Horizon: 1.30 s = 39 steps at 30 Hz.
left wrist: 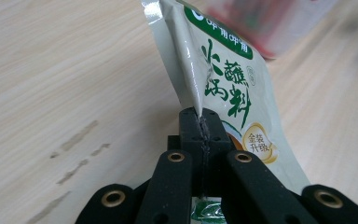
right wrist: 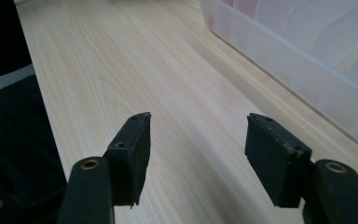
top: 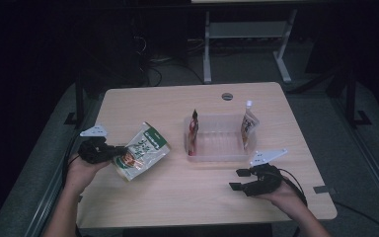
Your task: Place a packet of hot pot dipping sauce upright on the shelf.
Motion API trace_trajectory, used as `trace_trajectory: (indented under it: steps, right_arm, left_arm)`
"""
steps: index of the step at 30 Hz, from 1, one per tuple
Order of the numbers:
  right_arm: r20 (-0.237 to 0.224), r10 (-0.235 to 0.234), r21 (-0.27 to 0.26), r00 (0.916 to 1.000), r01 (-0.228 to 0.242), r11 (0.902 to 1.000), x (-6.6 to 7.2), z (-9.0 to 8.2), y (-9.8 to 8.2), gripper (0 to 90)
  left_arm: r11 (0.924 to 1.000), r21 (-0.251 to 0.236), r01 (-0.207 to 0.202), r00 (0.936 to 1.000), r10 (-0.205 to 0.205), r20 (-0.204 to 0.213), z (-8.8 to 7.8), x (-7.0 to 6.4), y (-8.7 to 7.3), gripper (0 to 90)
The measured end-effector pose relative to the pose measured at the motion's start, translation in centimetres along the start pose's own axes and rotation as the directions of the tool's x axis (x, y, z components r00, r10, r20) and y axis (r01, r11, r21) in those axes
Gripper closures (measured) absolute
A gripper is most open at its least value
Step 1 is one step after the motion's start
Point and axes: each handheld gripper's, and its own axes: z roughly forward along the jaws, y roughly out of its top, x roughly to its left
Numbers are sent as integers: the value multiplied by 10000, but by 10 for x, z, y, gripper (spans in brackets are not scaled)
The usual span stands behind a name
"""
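A cream and green printed pouch (top: pixel 143 150) is held lifted at an angle over the left part of the wooden table (top: pixel 177 197). My left gripper (top: pixel 116 153) is shut on the pouch's edge. In the left gripper view the jaws (left wrist: pixel 200 116) pinch the pouch's seam (left wrist: pixel 228 79), with the pouch rising beyond them. My right gripper (top: pixel 237 179) is near the table's front right, just in front of a clear plastic bin (top: pixel 214 157). Its jaws (right wrist: pixel 196 149) stand open with only bare table between them.
The clear bin (right wrist: pixel 307 60) in the middle of the table holds a red pouch (top: pixel 193 131) upright at its left end and a brown and white spouted pouch (top: pixel 248 127) at its right end. A round grommet (top: pixel 227 96) sits near the far edge.
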Motion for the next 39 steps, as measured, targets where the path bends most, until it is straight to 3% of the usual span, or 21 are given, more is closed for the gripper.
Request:
trace_trajectory:
  steps: [8, 16, 28, 35, 39]
  right_arm:
    - [-384, 4, -340, 9993, -17, 9994, -1, 3, 11, 413]
    - [-795, -208, -554, 9966, 164, 9983, 3, 7, 23, 407]
    - [-1630, -641, -966, 9845, 487, 9941, 9, 9, 42, 363]
    - [-2219, -853, -1184, 9713, 600, 9912, 10, 16, 53, 317]
    - [-2454, -728, -1234, 9667, 433, 9914, 8, 20, 51, 302]
  left_arm:
    - [9991, -319, -262, 9975, 282, 654, -10, -21, -3, 900]
    - [9947, -391, -948, 9862, 992, 1325, -9, -56, 0, 900]
    - [9795, -601, -1924, 9483, 2013, 2455, 11, -108, 17, 900]
    - [9693, -508, -2407, 9228, 2447, 2976, 36, -123, 30, 900]
    - [9654, -665, -2523, 9150, 2604, 3083, 44, -127, 36, 900]
